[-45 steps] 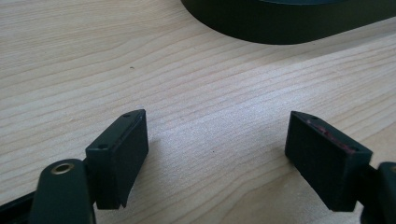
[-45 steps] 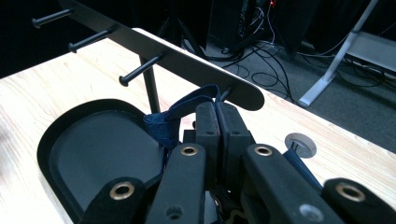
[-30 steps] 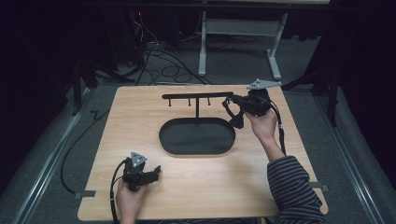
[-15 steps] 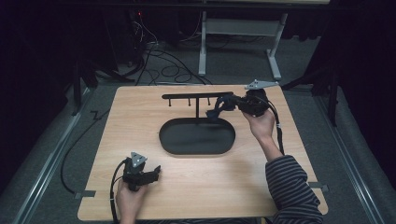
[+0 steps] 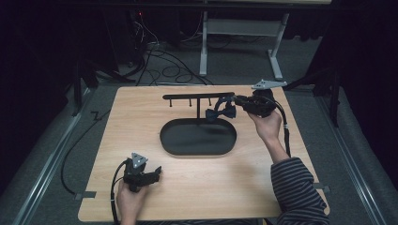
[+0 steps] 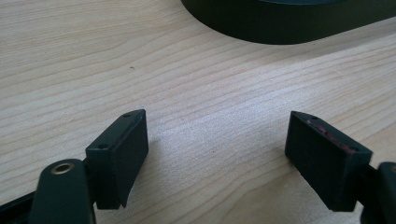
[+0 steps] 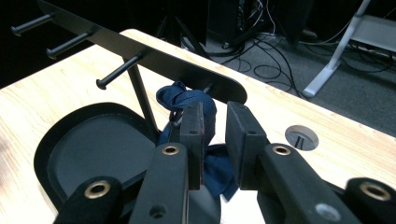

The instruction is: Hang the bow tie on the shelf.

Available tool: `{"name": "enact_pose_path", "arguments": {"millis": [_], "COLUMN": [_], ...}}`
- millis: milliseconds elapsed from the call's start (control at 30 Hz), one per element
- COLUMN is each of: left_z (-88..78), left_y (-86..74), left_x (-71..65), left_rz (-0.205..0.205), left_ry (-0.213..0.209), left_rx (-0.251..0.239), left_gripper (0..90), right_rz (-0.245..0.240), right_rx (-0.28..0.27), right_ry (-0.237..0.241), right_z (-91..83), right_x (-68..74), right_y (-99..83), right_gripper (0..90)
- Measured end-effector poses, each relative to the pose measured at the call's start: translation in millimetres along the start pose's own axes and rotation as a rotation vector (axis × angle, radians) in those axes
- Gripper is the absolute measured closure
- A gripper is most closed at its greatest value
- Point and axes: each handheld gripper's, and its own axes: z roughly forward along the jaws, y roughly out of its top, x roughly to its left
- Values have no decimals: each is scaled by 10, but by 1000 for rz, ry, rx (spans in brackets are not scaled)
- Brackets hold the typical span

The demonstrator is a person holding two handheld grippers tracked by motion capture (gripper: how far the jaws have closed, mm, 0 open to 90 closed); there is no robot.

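Navy cloth [image 7: 189, 103] hung bunched at the end peg of a black rack [image 5: 197, 97], pinched in the right claw [image 5: 228, 106] just ahead of its tips; a careless tug might have slipped it off or tipped the rack. Left claw [image 5: 157, 172] rested apart, empty, on the desk [image 5: 117, 122].

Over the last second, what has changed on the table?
The right tool carried the blue cloth leftward, up against the black rack and its pegs, jaws close around the cloth. The left tool stayed open, low near the table's front; the tray didn't move.
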Motion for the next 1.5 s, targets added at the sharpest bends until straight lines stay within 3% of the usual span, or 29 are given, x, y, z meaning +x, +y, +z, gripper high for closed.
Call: {"name": "enact_pose_path", "arguments": {"millis": [733,1500], "left_z": [0,0], "left_y": [0,0], "left_x": [0,1], "left_rz": [0,0], "left_ry": [0,-1], "left_rx": [1,0], "left_gripper": [217,217], "right_rz": [48,78], "right_rx": [-28,-49], "right_ry": [29,45], "right_z": [-214,-499], "right_x": [-82,-155], "right_y": [-111,-329], "right_gripper": [604,575]}}
